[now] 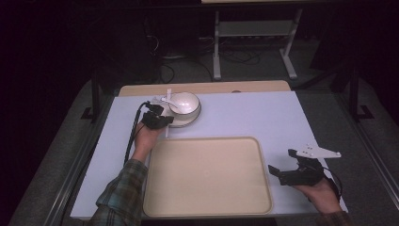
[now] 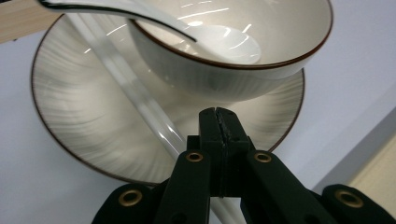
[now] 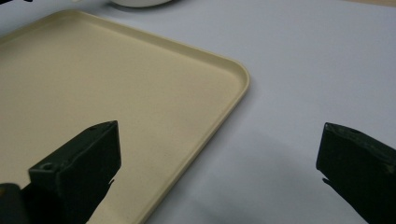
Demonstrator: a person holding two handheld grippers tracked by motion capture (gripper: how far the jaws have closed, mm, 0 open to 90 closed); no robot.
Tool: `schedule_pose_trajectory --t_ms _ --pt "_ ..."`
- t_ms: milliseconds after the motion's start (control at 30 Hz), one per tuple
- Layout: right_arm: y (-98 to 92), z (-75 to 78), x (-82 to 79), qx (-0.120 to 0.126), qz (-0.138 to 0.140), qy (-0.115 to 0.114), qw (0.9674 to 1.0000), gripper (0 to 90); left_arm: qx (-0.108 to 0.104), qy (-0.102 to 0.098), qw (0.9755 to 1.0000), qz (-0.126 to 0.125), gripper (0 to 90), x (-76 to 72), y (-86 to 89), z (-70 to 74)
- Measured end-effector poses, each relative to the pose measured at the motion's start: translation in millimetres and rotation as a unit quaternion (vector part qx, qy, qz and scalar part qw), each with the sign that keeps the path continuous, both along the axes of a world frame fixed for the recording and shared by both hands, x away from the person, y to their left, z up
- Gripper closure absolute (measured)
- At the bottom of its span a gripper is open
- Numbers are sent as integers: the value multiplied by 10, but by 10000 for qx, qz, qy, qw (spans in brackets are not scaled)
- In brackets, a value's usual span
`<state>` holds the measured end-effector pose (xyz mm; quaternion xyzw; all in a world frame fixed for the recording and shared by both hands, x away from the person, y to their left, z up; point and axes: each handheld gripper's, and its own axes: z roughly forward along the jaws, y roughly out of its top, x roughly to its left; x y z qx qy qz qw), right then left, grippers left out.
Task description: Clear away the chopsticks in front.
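Left claw of mine sits pressed shut at the near rim of the plate, jaws meeting flat — I see nothing pinched between them, though the pale chopsticks slant across the plate and pass just beside and under the tips. On the plate stands the bowl with 1 white spoon resting inside. I judge all of it glazed ceramic: stiff, slick, breakable, and heavy enough to slide rather than lift easily. The chopsticks look light and smooth; I would pinch them mid-length, squarely, or they roll away. Next over lies the bare beige tray. Farthest right, my right claw hovers with jaws spread wide — holding nothing — beside the tray's edge.
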<state>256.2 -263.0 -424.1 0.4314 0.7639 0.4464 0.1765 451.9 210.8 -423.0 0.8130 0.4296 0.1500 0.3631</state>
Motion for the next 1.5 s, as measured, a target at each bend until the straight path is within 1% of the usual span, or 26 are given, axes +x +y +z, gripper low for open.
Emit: schedule_pose_trajectory --t_ms 233,300,500,600,733,800,900,933,967,1067,1100,1167,1267,1300,1500 --pt "-5 -2 2 -5 -3 2 10000 0 151 -20 9998 129 895 31 111 -1" --pt "-10 -3 2 -8 -10 -8 10000 0 235 -16 9996 186 896 41 148 -3" --pt "-11 -2 -1 -10 -20 -9 10000 0 207 -33 9994 278 895 57 231 12" --pt "-11 -6 0 -26 -12 1 10000 0 179 -62 9995 256 895 50 243 39" --pt "-18 -6 -5 -9 -27 11 10000 0 126 -163 9996 203 895 16 262 122" --pt "-18 -7 -5 -15 -26 10 10000 0 147 -206 9995 206 895 17 304 171" --pt "-15 -4 -10 -13 -24 0 10000 0 180 -220 9991 306 895 58 395 230" --pt "-14 -5 -12 -27 -22 0 10000 0 180 -220 9991 306 896 58 395 230" --pt "-15 -8 -15 -30 -28 16 10000 0 156 -202 9990 373 896 105 456 244" --pt "-25 -6 -15 -10 -68 14 10000 0 159 -163 9986 475 896 174 505 243" --pt "-28 -5 -13 -1 -74 16 10000 0 170 -159 9986 478 896 194 511 245" --pt "-26 -10 -5 -9 -64 21 10000 0 104 -189 9987 471 895 204 499 239" --pt "-27 -15 -7 -8 -55 30 10000 0 122 -154 9989 428 895 199 474 224" --pt "-31 -17 -8 -7 -54 30 10000 0 118 -122 9992 372 895 193 443 207" --pt "-36 -10 -15 6 -54 18 10000 0 170 -170 9992 333 876 204 354 190"
